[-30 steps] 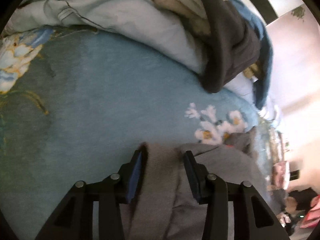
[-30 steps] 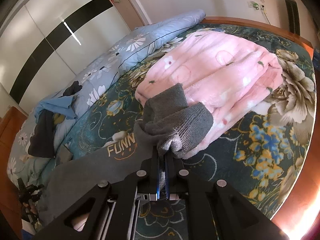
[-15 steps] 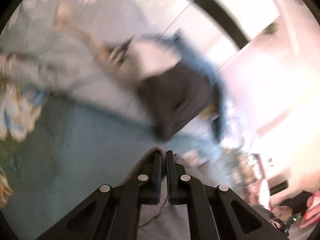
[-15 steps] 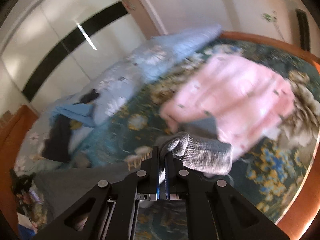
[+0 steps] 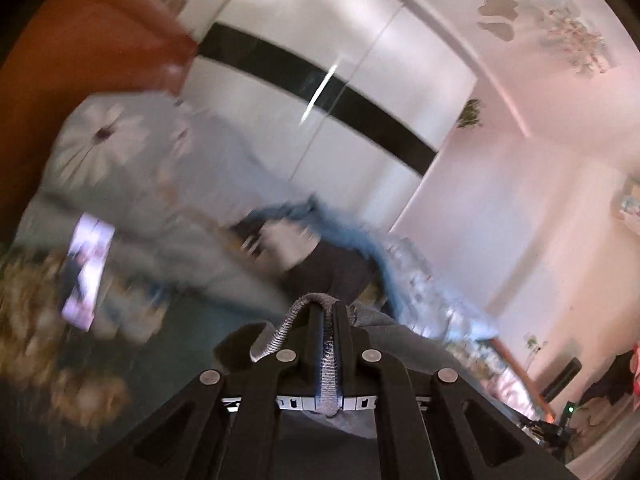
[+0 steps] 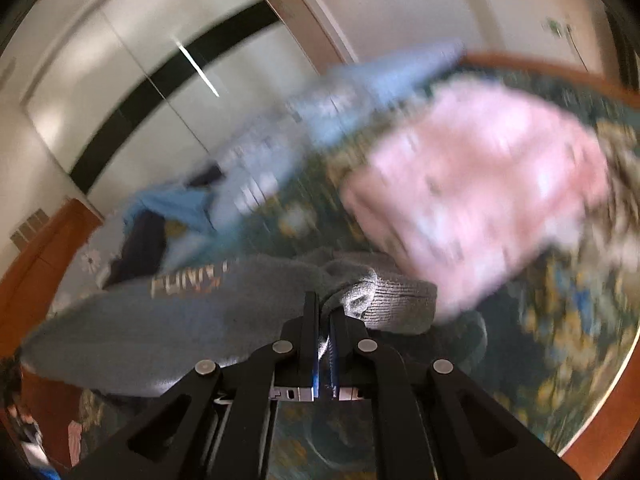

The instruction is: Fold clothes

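A grey knit sweater (image 6: pixel 160 320) with pale lettering hangs stretched above the bed in the right wrist view. My right gripper (image 6: pixel 324 308) is shut on its ribbed edge, and a ribbed cuff (image 6: pixel 392 304) bunches just right of the fingers. In the left wrist view my left gripper (image 5: pixel 329 312) is shut on another ribbed hem of the grey sweater (image 5: pixel 384 340), which loops over the fingertips and trails down to the right. Both views are blurred by motion.
A pink folded blanket (image 6: pixel 480 184) lies on the dark floral bedspread (image 6: pixel 560 340). A heap of blue and dark clothes (image 6: pixel 168 216) and a pale blue duvet (image 5: pixel 140 184) lie further back. A phone (image 5: pixel 88 272) rests on the bed. Wardrobe doors (image 5: pixel 320 80) stand behind.
My left gripper closed on the sweater hem and swung up, so its view now takes in the wardrobe and wall. The right gripper stayed shut while the sweater lifted and stretched out to the left.
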Motion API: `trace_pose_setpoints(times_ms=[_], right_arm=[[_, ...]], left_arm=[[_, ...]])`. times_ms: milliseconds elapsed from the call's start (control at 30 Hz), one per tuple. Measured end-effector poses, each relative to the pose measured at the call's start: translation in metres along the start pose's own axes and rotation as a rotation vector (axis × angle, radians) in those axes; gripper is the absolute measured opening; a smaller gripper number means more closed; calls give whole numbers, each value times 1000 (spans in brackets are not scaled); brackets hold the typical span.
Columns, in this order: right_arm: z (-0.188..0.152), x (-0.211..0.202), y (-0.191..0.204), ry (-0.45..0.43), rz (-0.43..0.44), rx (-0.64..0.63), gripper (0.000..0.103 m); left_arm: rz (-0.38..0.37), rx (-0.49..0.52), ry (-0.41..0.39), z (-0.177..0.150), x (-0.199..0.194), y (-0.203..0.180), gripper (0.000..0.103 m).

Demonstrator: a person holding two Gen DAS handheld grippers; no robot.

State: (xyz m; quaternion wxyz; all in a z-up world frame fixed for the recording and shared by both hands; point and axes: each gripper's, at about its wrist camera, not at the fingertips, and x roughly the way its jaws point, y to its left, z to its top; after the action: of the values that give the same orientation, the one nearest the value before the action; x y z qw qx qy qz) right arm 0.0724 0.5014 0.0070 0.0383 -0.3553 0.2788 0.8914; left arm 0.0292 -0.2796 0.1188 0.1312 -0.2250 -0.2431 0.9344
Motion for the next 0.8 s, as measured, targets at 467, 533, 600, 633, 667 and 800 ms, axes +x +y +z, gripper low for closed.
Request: trace_pose_setpoints(times_ms=[467, 533, 600, 633, 667, 800], right_arm=[[-48, 20, 1, 149, -83, -77, 4], [-49, 22, 5, 160, -99, -98, 4], [-49, 25, 6, 173, -119, -100, 5], [-48, 25, 5, 179, -129, -98, 5], [-47, 24, 4, 181, -138, -100, 6], [-45, 12, -2, 183, -195, -105, 27]], left_arm=[[181, -408, 48, -192, -88, 103, 5], [198, -426, 84, -203, -93, 110, 6], [217, -423, 124, -210, -91, 115, 9], [226, -417, 140, -210, -90, 116, 12], [233, -412, 155, -211, -89, 118, 13], [301, -426, 155, -201, -102, 135, 32]])
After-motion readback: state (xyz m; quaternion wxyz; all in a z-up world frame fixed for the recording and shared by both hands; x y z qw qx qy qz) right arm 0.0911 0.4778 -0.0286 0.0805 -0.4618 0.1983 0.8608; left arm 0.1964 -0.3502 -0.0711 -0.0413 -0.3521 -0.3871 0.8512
